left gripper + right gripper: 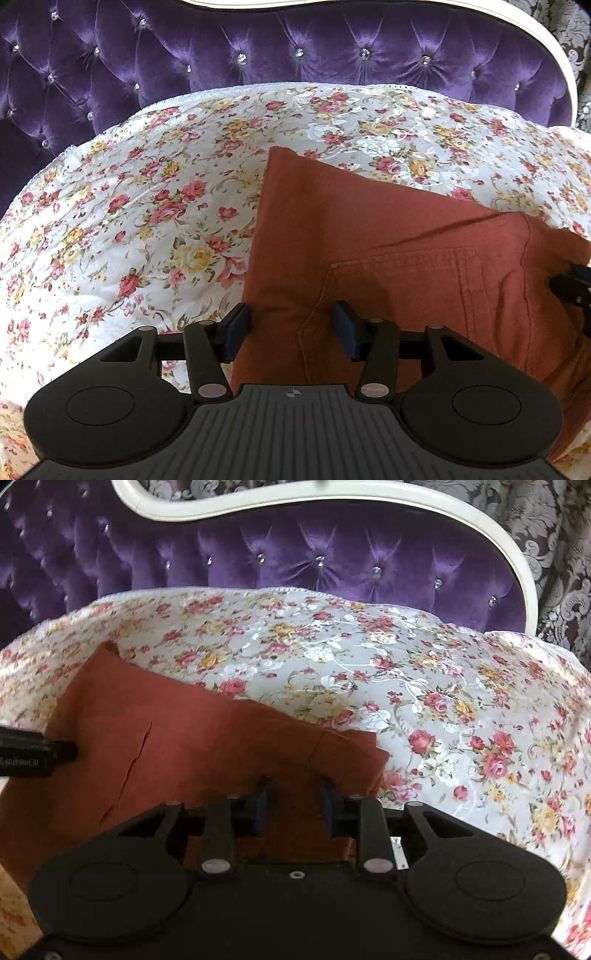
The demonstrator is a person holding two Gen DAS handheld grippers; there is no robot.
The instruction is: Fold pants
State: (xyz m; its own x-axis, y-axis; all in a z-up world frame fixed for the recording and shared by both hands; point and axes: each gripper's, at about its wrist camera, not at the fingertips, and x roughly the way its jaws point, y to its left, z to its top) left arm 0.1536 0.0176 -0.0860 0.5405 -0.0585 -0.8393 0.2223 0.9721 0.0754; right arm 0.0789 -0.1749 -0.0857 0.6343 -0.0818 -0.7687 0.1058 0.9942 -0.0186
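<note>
Rust-red pants (369,236) lie folded flat on a floral bedspread (147,192), a back pocket (406,280) facing up. My left gripper (291,328) is open just above the near left edge of the pants, holding nothing. In the right wrist view the pants (184,738) fill the lower left. My right gripper (293,805) is open over their near right corner, empty. The other gripper's black tip shows at the left edge (37,753) and at the right edge of the left wrist view (572,288).
A purple tufted headboard (295,48) with a cream frame (332,498) rises behind the bed. Patterned wallpaper (554,554) is at the right. The floral bedspread (461,701) spreads left and right of the pants.
</note>
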